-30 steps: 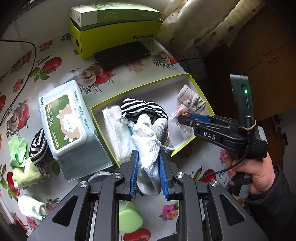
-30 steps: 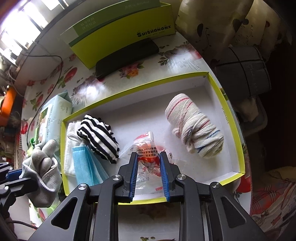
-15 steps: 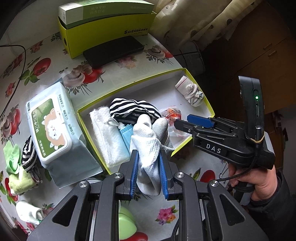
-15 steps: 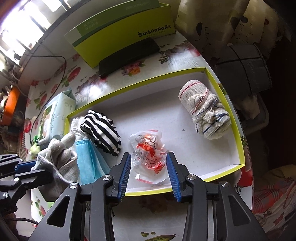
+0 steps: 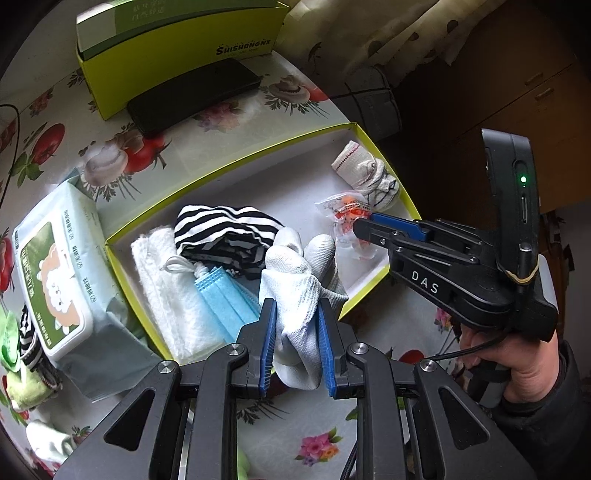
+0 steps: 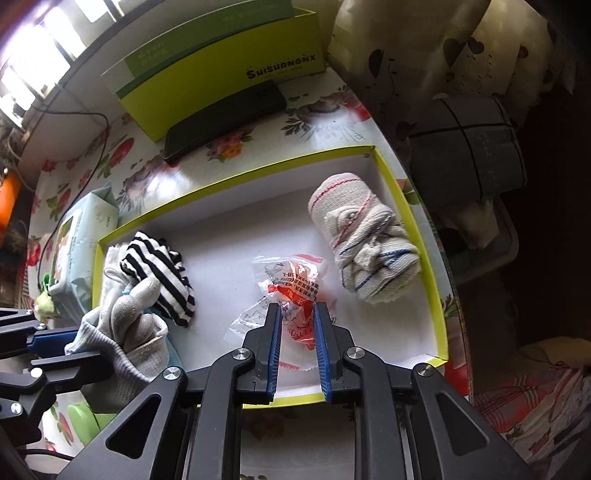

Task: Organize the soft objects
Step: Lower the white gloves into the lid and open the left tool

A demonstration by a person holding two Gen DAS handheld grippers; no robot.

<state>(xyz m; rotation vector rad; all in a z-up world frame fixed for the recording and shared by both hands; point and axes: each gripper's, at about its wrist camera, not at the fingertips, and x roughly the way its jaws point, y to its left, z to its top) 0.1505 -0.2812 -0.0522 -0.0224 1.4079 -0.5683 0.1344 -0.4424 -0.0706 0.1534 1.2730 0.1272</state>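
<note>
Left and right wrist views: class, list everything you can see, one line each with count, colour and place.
tray: 1, yellow-edged, table centre
grey glove: 1, in left gripper
plastic packet: 1, clear-red, in tray, between right fingers
rolled sock: 1, cream, tray's right end
striped cloth: 1, black-white, tray's left
face mask: 1, blue, tray
wipes pack: 1, pale blue, left of tray
phone: 1, black, beside yellow box
left gripper: shut
right gripper: closed on packet

We are in a lived-in home: the counter (image 5: 55,122) wears a fruit-and-flower oilcloth, patterned curtains (image 5: 388,33) hang behind it, a wooden cabinet (image 5: 517,92) stands alongside, and a pack of wet wipes (image 5: 59,266) and a phone (image 5: 192,94) lie about.
</note>
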